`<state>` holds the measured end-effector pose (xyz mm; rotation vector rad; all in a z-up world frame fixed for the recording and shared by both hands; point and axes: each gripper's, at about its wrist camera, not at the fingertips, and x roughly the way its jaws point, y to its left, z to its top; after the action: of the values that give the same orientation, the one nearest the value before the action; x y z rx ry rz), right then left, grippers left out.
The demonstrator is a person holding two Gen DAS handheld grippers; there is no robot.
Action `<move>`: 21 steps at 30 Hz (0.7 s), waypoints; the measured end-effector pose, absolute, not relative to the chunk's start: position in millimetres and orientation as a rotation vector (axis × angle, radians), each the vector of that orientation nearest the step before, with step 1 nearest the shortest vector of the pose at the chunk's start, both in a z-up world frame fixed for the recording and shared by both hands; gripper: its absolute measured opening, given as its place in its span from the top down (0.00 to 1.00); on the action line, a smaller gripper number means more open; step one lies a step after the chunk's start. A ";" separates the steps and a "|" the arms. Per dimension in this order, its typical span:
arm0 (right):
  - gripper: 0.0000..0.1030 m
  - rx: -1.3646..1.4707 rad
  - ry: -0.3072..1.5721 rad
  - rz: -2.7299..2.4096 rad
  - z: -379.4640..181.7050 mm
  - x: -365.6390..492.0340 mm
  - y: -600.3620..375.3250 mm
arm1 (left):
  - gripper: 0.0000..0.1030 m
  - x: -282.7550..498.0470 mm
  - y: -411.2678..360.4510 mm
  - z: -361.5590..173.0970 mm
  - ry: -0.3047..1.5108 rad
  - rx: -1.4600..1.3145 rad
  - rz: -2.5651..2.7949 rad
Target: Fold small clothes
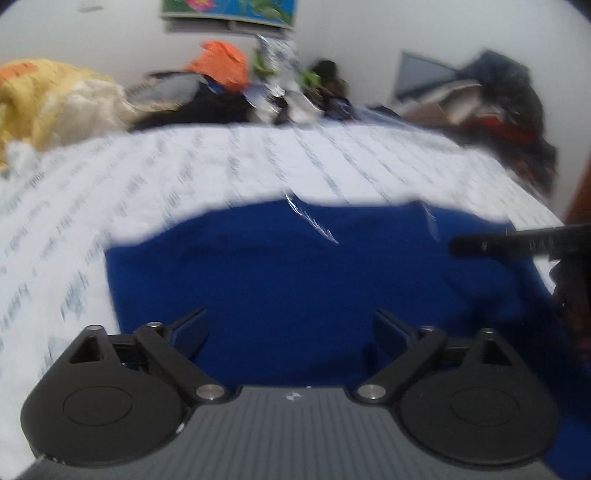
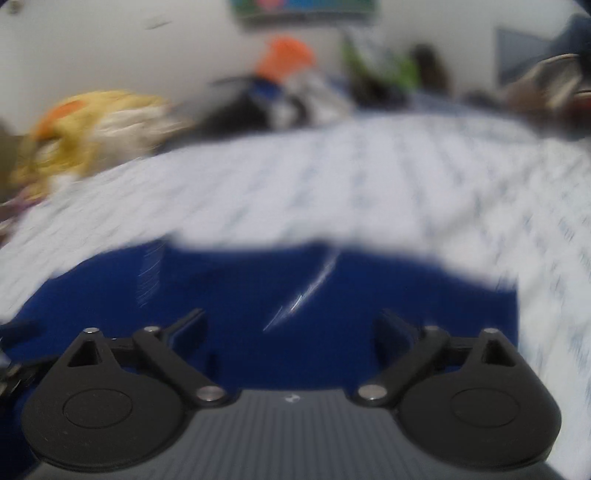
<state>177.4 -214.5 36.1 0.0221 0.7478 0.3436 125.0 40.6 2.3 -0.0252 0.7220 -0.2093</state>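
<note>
One blue garment (image 1: 295,280) lay spread flat on the white printed bedsheet (image 1: 221,166), filling the near half of both wrist views; in the left view the sheet showed at nine o'clock of it and beyond it at twelve. The left gripper (image 1: 290,328) hung over the cloth's near edge with its two fingers spread wide and nothing between them; the right gripper (image 2: 290,330) stood the same way, spread and empty, over the same blue cloth (image 2: 295,302). At three o'clock in the left view a black bar of the other tool (image 1: 517,240) reached in above the garment's right side; whether it touched the fabric I could not tell. Along the far edge of the bed, from ten to two o'clock, ran loose clutter: a yellow bundle (image 1: 48,99), an orange cloth (image 1: 221,64) on a dark heap, and a dark pile of clothes (image 1: 509,107) at the right. A picture (image 1: 229,11) hung on the wall at twelve; everything was smeared by blur, the right view worst.
</note>
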 end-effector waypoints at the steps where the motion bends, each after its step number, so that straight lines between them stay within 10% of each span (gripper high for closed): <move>1: 0.03 -0.018 0.783 0.342 28.9 161.4 -212.9 | 0.07 119.7 35.3 -5.5 0.752 0.028 -0.205; 21: 0.00 0.086 0.850 0.298 29.7 -74.3 -306.3 | 0.03 -124.8 73.2 -2.3 0.814 -0.171 -0.150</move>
<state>-74.3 -306.3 29.7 0.0861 0.8496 0.2979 -124.8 73.2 -2.3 -0.1712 0.8144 -0.1502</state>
